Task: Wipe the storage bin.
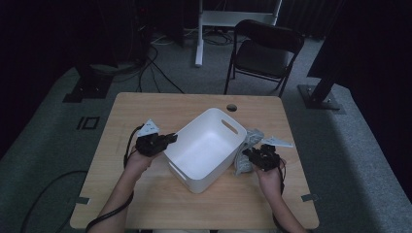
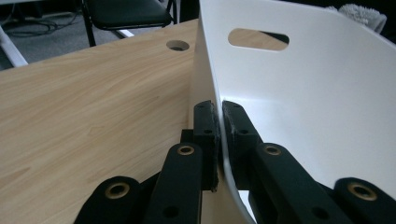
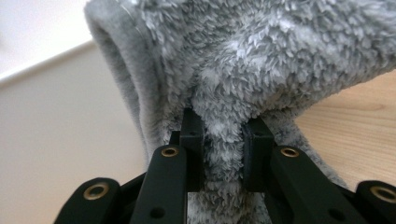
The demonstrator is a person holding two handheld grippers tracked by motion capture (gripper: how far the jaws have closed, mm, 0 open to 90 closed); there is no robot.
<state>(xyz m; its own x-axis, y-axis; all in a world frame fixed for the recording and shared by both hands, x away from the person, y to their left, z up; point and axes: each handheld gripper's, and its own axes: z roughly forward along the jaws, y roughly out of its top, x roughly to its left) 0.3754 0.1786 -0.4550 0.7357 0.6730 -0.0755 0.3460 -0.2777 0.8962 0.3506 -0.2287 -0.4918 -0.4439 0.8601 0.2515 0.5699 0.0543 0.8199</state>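
So both forearms come in from the near edge of the desk, angled slightly inward, each hand wrapped around a hand-held gripper on either side of the white bin. The left hand-held gripper points right toward the bin's left wall, and the left gripper view makes it obvious what the high view can't: its jaws are pinched tight on the thin rim of that wall, one jaw outside and one inside the bin. The right hand-held gripper sits just beside the bin's right side, near the desk's right edge, and its jaws are clamped on a fold of the grey towel; up close the towel is super fluffy, long shaggy fibres, bunched between the black jaws with the bin's smooth wall just behind. The bin is glossy plastic, rounded corners, oval handle slot, sitting diagonal in the middle of the desk. Desk is pale wood grain with a round cable hole by the far edge.
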